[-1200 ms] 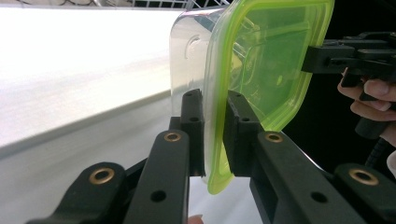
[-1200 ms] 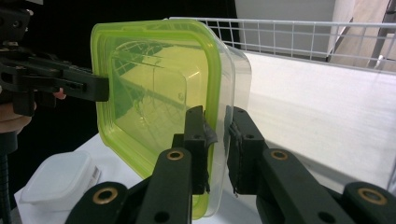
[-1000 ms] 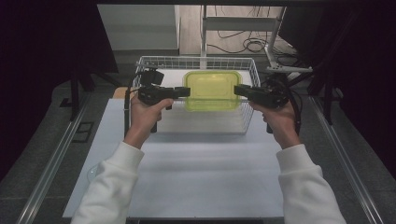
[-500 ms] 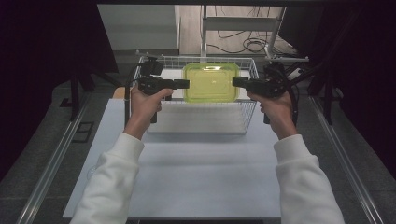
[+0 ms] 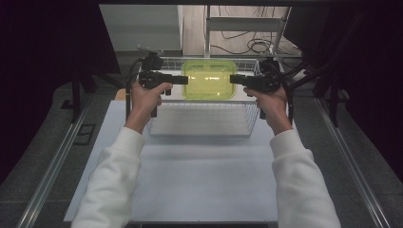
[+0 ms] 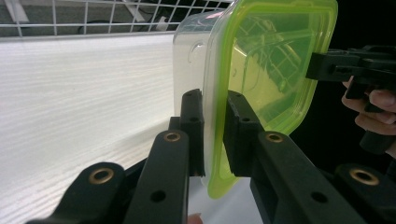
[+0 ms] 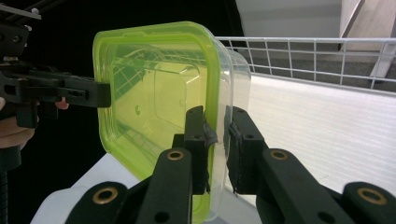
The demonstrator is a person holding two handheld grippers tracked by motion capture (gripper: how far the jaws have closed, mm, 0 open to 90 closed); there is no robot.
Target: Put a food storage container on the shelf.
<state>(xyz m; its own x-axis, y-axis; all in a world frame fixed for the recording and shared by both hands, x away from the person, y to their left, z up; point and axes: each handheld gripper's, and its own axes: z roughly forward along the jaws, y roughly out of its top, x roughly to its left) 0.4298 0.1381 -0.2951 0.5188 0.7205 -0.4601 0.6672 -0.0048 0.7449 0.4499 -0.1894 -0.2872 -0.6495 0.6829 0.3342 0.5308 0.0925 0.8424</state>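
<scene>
1. The clear plastic food box with a lime-green lid (image 5: 209, 79) hung above the far end of the white wire basket (image 5: 204, 124), gripped from both sides
2. The left gripper (image 6: 212, 135) had its jaws pinched on the lid's rim; the right gripper (image 7: 215, 140) clamped the opposite rim
3. I judged the step to be a two-handed carry over the basket
4. Next, both hands would need to travel level and together, or the box could twist out
</scene>
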